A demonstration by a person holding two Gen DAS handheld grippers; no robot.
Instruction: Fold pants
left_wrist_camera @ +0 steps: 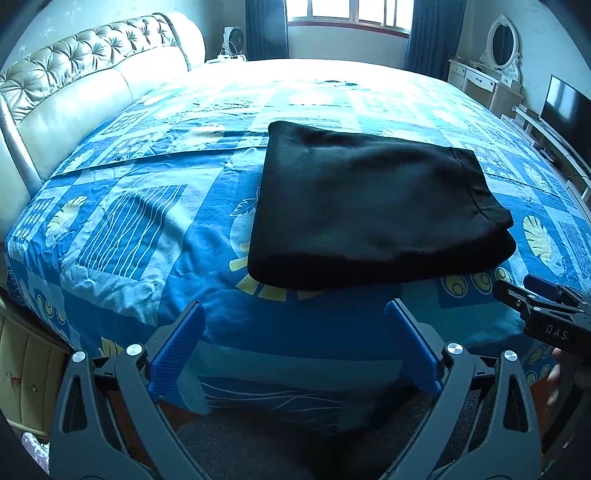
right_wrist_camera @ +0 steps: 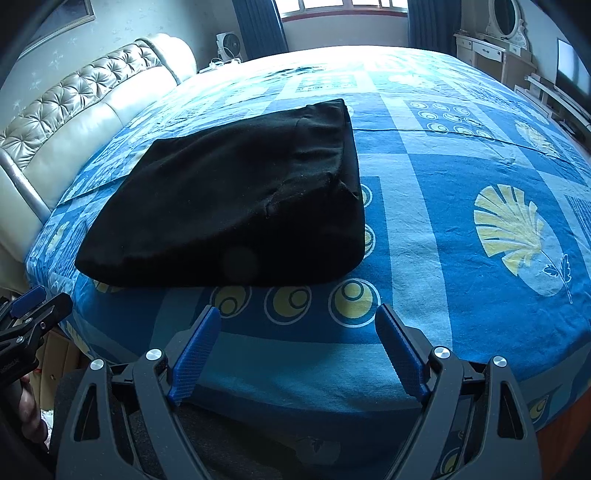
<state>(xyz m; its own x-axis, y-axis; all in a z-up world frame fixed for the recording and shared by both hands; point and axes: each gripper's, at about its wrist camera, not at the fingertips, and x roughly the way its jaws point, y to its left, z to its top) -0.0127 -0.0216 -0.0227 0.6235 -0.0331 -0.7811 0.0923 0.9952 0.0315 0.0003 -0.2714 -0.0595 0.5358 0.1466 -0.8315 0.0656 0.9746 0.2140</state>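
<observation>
Black pants [left_wrist_camera: 373, 206] lie folded into a thick rectangle on the blue patterned bedspread [left_wrist_camera: 140, 206], near the bed's front edge. In the right wrist view the same folded pants [right_wrist_camera: 229, 206] sit left of centre. My left gripper [left_wrist_camera: 295, 314] hovers open just short of the pants' near edge, nothing between its blue pads. The right gripper [right_wrist_camera: 297, 317] is open too, apart from the pants and over bare bedspread [right_wrist_camera: 443, 258]. Each gripper shows in the other's view: the right one [left_wrist_camera: 517, 288] at the right edge, the left one [right_wrist_camera: 40, 299] at the left edge.
A tufted cream headboard [left_wrist_camera: 74, 85] runs along the left. Beyond the bed are a window with blue curtains [left_wrist_camera: 351, 14], a fan [left_wrist_camera: 232, 37], a dressing table with an oval mirror [left_wrist_camera: 498, 48] and a television [left_wrist_camera: 565, 110]. A cabinet [left_wrist_camera: 26, 369] stands below the bed's left corner.
</observation>
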